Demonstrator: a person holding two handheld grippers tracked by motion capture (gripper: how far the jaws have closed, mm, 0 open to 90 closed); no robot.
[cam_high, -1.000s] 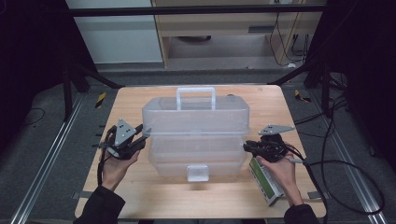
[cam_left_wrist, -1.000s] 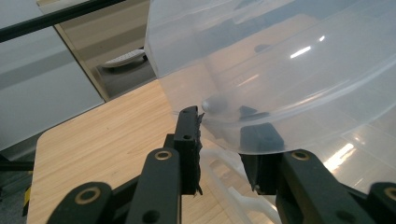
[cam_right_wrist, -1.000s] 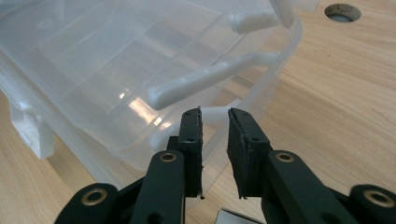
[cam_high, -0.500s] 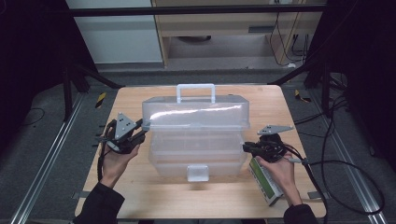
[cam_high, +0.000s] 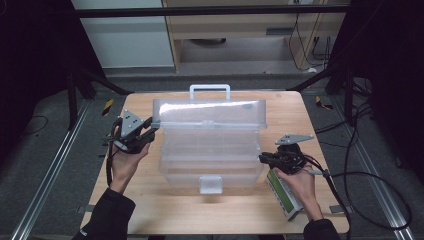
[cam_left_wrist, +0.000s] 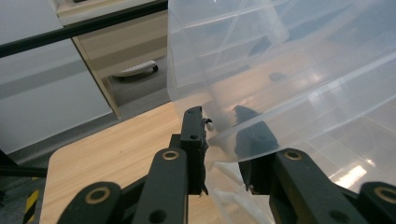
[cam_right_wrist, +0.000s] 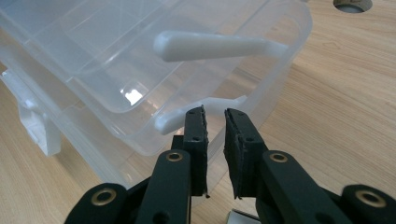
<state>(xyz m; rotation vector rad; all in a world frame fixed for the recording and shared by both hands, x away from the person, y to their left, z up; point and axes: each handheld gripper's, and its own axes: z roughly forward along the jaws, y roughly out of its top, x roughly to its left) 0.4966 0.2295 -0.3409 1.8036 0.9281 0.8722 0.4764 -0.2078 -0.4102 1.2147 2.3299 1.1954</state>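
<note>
Scene: I am working a clear plastic organiser box (cam_high: 210, 150) that is sitting mid-worktop (cam_high: 150, 210), its lid (cam_high: 209, 113) raised.
Left gripper (cam_left_wrist: 219, 135): fingers are pinching the lid's corner edge.
Right gripper (cam_right_wrist: 215, 126): fingers are standing slightly apart at the box's end, gripping nothing.
Risk: I judge the thin lid could be slipping out and dropping shut, the pinch being at one corner only.

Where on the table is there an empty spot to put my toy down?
Bare wood lies along the near edge of the light wooden table, in front of the clear plastic tiered storage box and its white latch. The far right corner is free too. The box's sides are crowded by tongs, and a green-and-white flat device lies near right.
</note>
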